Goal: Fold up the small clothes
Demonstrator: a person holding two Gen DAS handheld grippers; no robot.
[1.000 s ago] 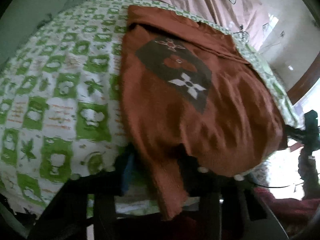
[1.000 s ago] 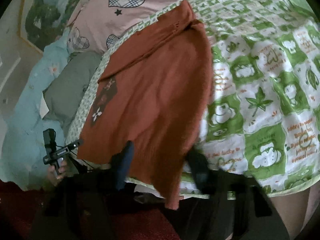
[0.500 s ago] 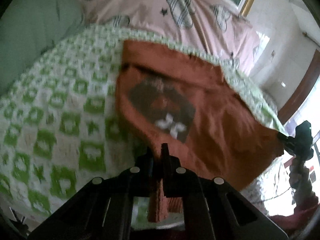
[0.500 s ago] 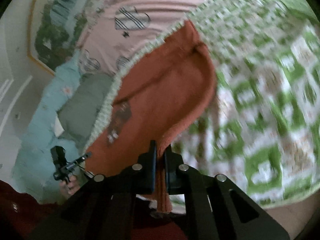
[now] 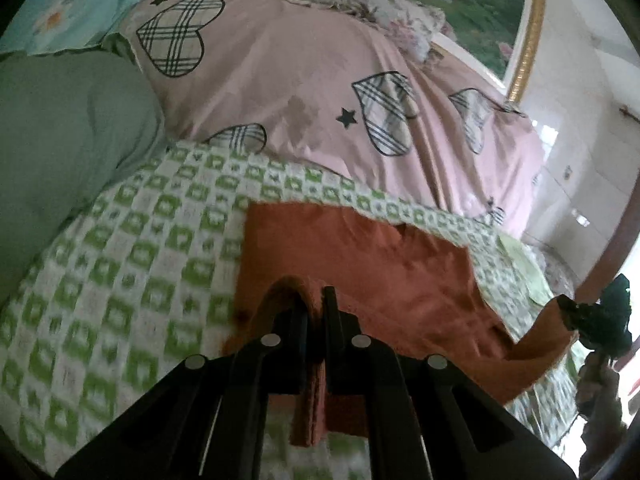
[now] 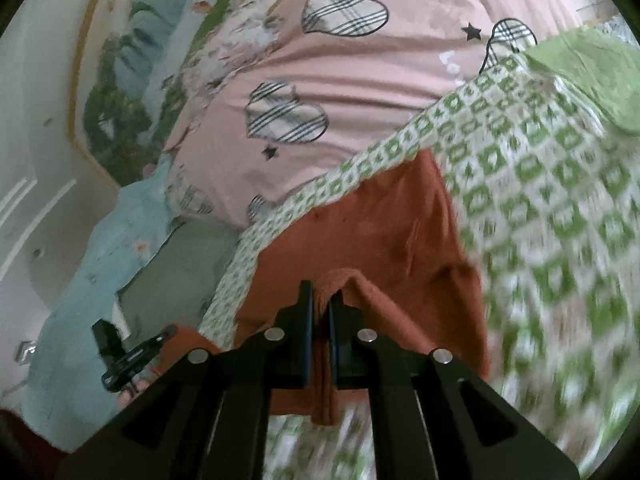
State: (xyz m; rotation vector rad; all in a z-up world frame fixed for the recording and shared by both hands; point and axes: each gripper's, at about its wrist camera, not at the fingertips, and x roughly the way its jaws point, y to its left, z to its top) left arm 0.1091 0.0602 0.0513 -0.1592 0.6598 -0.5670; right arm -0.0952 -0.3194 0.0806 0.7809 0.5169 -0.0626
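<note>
Bed cover: a green-and-white checked blanket (image 5: 132,264) is spreading over the bed as the working surface, its print blurring near the lens in the right wrist view (image 6: 560,240)
On the blanket: a rust-orange garment (image 5: 360,264) is lying directly on it, its far edge sitting just short of the blanket's far border (image 6: 380,232)
Beyond the blanket: a pink duvet with plaid hearts (image 5: 320,80) is bunching up against the blanket's far edge
Beside the blanket: a grey-green pillow (image 5: 60,140) is resting at the blanket's left edge, touching it
Past the pillow: a light blue flowered cloth (image 5: 60,8) is lying behind it
</note>
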